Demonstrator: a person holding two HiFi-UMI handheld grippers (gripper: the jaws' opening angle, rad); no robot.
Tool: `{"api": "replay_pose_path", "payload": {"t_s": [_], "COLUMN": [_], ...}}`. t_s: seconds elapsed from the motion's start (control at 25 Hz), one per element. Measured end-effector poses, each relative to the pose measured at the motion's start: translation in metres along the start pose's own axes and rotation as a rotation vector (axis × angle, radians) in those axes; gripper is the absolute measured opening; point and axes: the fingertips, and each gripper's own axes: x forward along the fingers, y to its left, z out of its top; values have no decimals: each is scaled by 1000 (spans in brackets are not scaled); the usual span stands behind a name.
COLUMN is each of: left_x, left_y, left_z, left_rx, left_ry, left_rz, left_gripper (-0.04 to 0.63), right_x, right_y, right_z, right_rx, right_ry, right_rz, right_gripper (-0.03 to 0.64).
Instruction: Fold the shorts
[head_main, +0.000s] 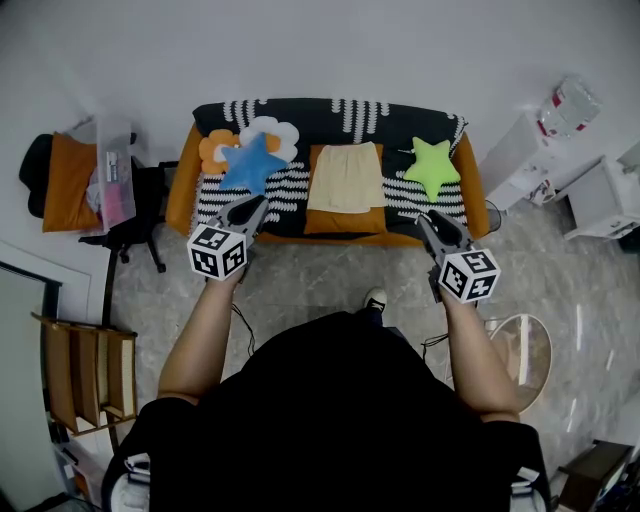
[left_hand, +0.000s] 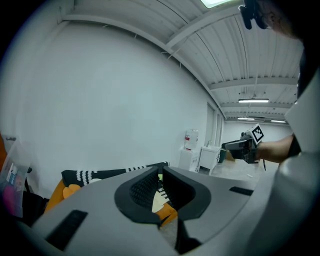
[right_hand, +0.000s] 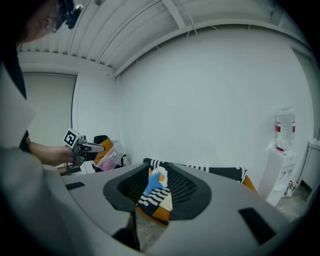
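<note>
The cream shorts (head_main: 346, 178) lie flat on the middle of an orange sofa (head_main: 181, 183) covered by a black-and-white striped blanket. Both grippers hover in front of the sofa, short of it and above the floor. My left gripper (head_main: 253, 207) is shut and holds nothing; its tips point toward a blue star pillow (head_main: 250, 163). My right gripper (head_main: 427, 220) has its jaws apart with nothing between them, below a green star pillow (head_main: 432, 167). In the left gripper view a strip of the shorts (left_hand: 159, 201) shows past the shut left gripper (left_hand: 160, 176). The right gripper (right_hand: 159, 172) frames the sofa.
A flower-shaped pillow (head_main: 272, 131) lies behind the blue star. A chair with orange cloth (head_main: 70, 180) stands left of the sofa, with a wooden shelf (head_main: 85, 370) nearer me. White cabinets (head_main: 590, 190) and a round glass table (head_main: 525, 345) are to the right.
</note>
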Motion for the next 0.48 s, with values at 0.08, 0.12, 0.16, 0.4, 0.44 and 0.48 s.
{"api": "replay_pose_path", "payload": {"t_s": [0.08,0.12,0.16,0.4,0.44,0.48], "left_x": [5,8,11,30,33,36], "left_y": [-1,-2,-3,-6,-6,-5], "left_z": [-1,-1,-1,0,0,-1], "left_rx": [-2,1,5,29,31,32], "left_ry": [11,15,18,31,34,37], "left_rz": [-11,-15,-19,-26,-24,-22], "left_gripper": [71,98,118,204,213,219], "right_x": [4,6,8,26,29,33], "right_y": [-1,-1,-3,-18,-21,-25], "right_z": [2,3,4,0,0,-1], "right_rx": [-17,-26,-32,-39,-36,-34], "right_ry": [-8,-11,-14,3,5,7], "right_rz": [11,15,18,30,33,35], "right_gripper": [158,164,178,249,256,266]}}
